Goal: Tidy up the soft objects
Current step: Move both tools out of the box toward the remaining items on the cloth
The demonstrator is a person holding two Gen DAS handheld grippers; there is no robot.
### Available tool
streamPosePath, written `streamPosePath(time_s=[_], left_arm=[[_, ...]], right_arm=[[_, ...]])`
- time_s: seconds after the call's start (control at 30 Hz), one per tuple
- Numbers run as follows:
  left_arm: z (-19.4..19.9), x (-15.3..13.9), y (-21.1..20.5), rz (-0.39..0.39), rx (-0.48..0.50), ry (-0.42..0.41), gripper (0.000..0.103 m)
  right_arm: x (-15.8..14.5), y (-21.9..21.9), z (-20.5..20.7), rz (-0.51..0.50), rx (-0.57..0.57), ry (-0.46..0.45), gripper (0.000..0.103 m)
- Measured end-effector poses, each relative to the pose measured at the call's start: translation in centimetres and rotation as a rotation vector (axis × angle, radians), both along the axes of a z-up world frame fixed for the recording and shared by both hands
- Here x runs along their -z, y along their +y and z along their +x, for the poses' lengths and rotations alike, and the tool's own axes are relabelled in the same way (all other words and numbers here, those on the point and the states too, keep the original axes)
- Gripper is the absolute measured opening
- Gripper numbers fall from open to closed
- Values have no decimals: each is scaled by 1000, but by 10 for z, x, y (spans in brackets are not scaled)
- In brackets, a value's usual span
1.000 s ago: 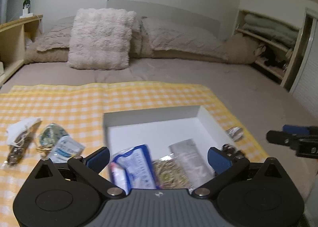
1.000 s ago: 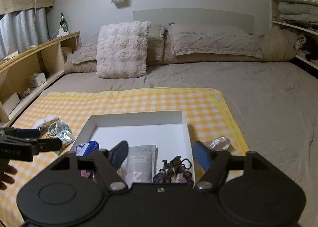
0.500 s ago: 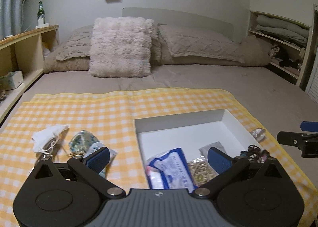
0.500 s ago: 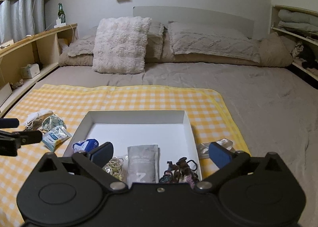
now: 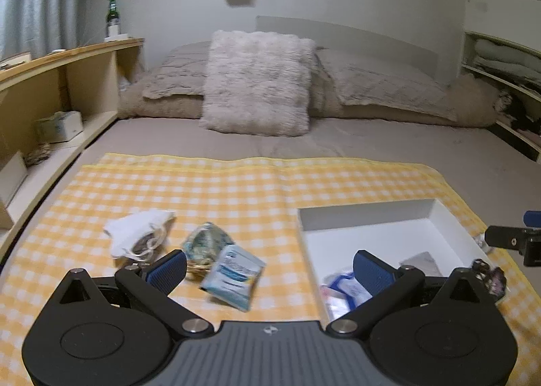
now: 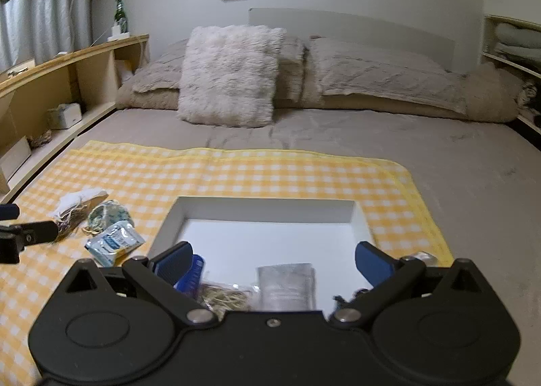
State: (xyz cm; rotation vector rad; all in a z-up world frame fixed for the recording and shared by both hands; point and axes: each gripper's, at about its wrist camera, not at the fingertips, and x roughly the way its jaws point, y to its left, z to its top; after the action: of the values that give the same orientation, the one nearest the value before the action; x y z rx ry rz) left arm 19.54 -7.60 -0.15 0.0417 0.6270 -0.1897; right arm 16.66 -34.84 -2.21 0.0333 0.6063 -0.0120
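Observation:
A white box [image 5: 378, 215] [image 6: 267, 208] sits on a yellow checked cloth [image 5: 236, 183] [image 6: 236, 169] on the bed. It holds a blue-white packet [image 5: 341, 291], a grey pouch [image 6: 287, 284] and a bag of rubber bands [image 6: 223, 296]. Left of the box lie a blue-white packet [image 5: 233, 272] [image 6: 113, 244], a green patterned pouch [image 5: 206, 240] [image 6: 110, 213] and a white cloth bag [image 5: 138, 233] [image 6: 76, 201]. My left gripper [image 5: 268, 271] is open and empty above the packet. My right gripper [image 6: 272, 259] is open and empty over the box's near side.
A dark scrunchie [image 5: 490, 276] and a clear wrapper [image 6: 422, 255] lie by the box's right edge. A fluffy pillow [image 5: 258, 81] and other pillows lie at the headboard. Wooden shelves [image 5: 50, 105] run along the left side, more shelves [image 5: 507, 81] on the right.
My left gripper has swung left, from over the box to over the loose items on the cloth. My right gripper has edged forward over the box. Both stay open.

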Motion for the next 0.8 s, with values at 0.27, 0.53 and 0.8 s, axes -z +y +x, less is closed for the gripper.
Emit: streamPosePath(time_s=[0.27,0.53,0.8], left_arm=[[10,-5,42,7,-84,-13,103],[20,-9,81,19,-162,-43,103],[38,-9,121,19,-255,-54,103]], right_arm=[[0,41,25,-9,-68,10,103],[1,82,50,0,-131,17,103],[6,128,76,26,-199,30,103]])
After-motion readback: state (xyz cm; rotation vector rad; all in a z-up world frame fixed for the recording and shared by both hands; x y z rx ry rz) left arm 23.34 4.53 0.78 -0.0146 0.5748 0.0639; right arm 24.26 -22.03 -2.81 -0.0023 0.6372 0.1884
